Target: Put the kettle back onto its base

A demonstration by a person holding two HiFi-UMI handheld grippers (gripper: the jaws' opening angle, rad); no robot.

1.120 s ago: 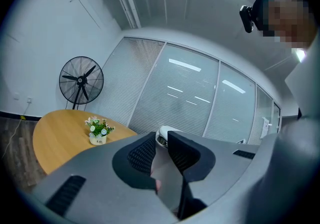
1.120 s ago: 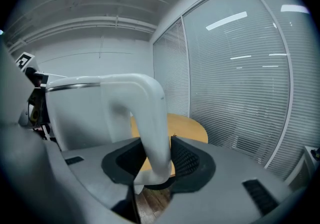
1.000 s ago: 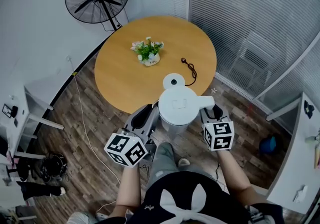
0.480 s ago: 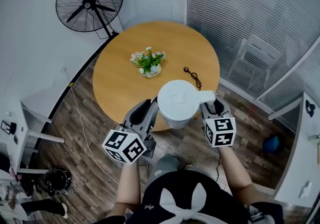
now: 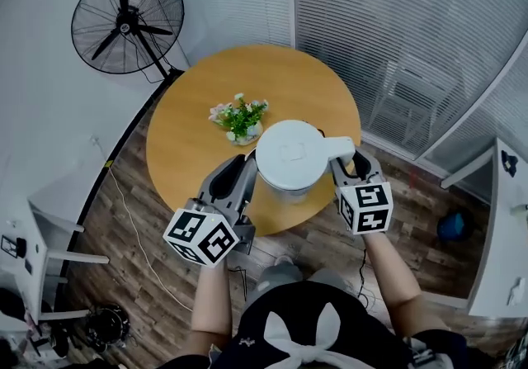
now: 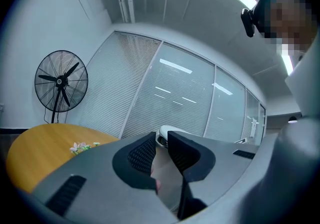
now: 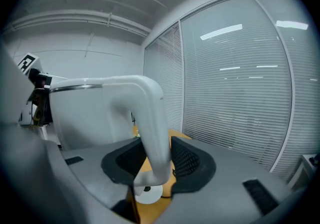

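Over the round, honey-coloured wooden table (image 5: pixel 186 140), in a room with a dark plank floor (image 5: pixel 132 219), slatted blinds (image 5: pixel 396 21) and a black wire-caged fan (image 5: pixel 124 21), the kettle (image 5: pixel 290 153) hangs in the air with its smooth white domed lid up, just beside a small pot of flowers (image 5: pixel 239 120). The right tool (image 5: pixel 346 166) pinches the curved white handle (image 7: pixel 152 123), and the left tool (image 5: pixel 247 171) is squeezed narrow on the kettle's opposite side. The flat, round white base (image 7: pixel 148 194) lies on the table just beneath.

I'm looking at an office meeting room: blinded glass partitions (image 5: pixel 388 29) and a fan (image 5: pixel 125 21) behind the round surface (image 5: pixel 177 153).
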